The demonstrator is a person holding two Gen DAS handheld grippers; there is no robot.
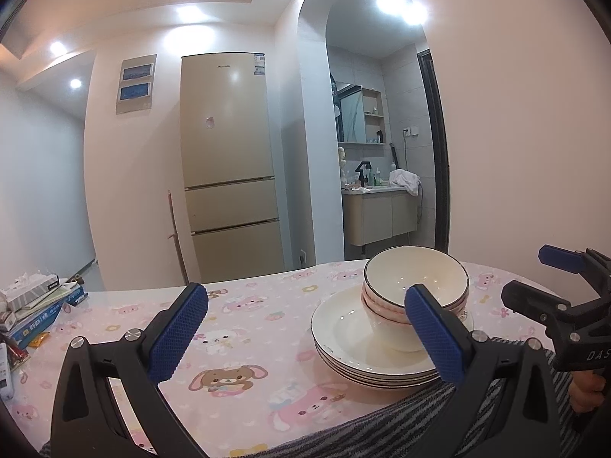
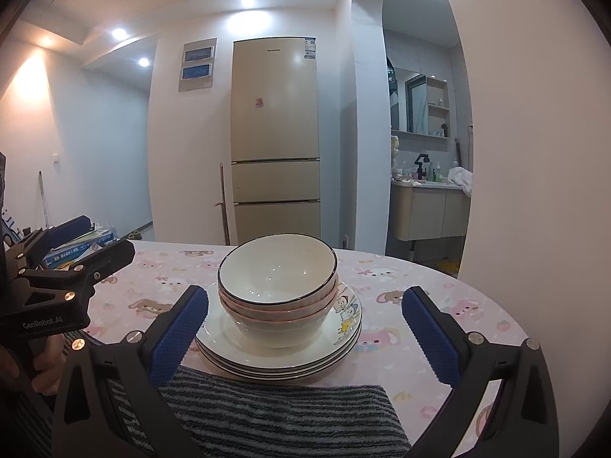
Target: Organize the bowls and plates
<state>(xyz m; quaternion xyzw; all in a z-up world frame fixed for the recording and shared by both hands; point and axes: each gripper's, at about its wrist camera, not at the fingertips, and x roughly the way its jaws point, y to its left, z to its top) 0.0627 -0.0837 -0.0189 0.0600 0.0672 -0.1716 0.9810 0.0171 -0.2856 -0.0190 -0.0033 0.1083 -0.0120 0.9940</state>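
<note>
A stack of white bowls sits on a stack of white plates on the table with a pink cartoon cloth. The same bowls and plates show at the right in the left wrist view. My left gripper is open and empty, above the table, left of the stack. My right gripper is open and empty, in front of the stack, with its fingers on either side of it and apart from it. Each gripper shows in the other's view, the right and the left.
A grey striped towel lies at the table's near edge, just in front of the plates. Books and a tissue box are piled at the table's left end. A fridge and a washroom alcove stand beyond the table.
</note>
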